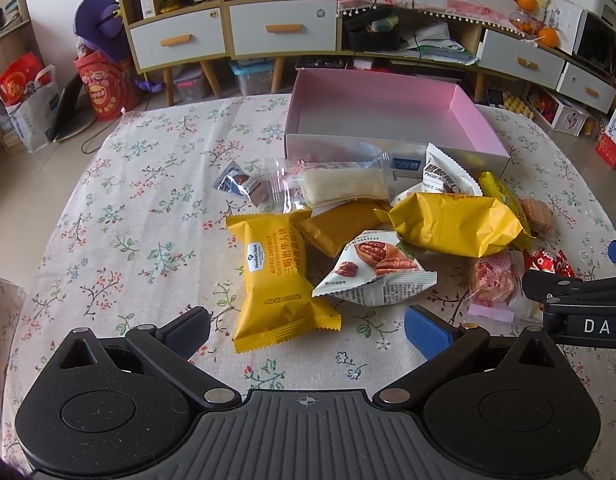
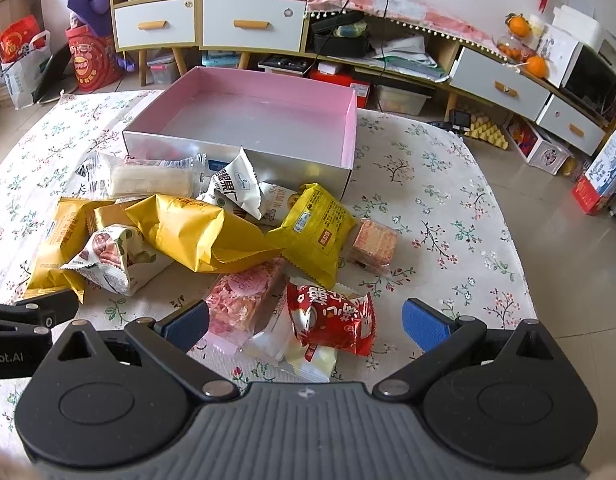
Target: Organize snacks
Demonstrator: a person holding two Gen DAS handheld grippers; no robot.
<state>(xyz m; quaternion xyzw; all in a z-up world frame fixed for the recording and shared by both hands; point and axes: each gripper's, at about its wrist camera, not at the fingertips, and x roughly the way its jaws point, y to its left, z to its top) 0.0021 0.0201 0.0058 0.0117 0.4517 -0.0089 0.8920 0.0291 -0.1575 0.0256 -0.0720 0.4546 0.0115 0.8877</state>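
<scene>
A pile of wrapped snacks lies on the floral tablecloth in front of an empty pink-lined box [image 1: 460, 108] [image 2: 350, 120]. My left gripper [image 1: 308, 330] is open, its blue pads either side of a yellow waffle pack [image 1: 273, 276], with a pecan packet [image 1: 374, 272] just beyond. My right gripper [image 2: 305, 320] is open above a red packet [image 2: 332, 316] and a pink candy bar [image 2: 243, 294]. A large yellow bag [image 1: 452, 222] [image 2: 199, 228] tops the pile. A clear rice-cake pack [image 1: 344, 184] [image 2: 151, 180] leans by the box.
The right gripper's arm [image 1: 580, 300] shows at the left wrist view's right edge. A small wafer block [image 2: 372, 244] sits right of the pile. Cabinets with drawers [image 1: 281, 32] stand behind the table. Bare tablecloth [image 1: 139, 200] lies to the left.
</scene>
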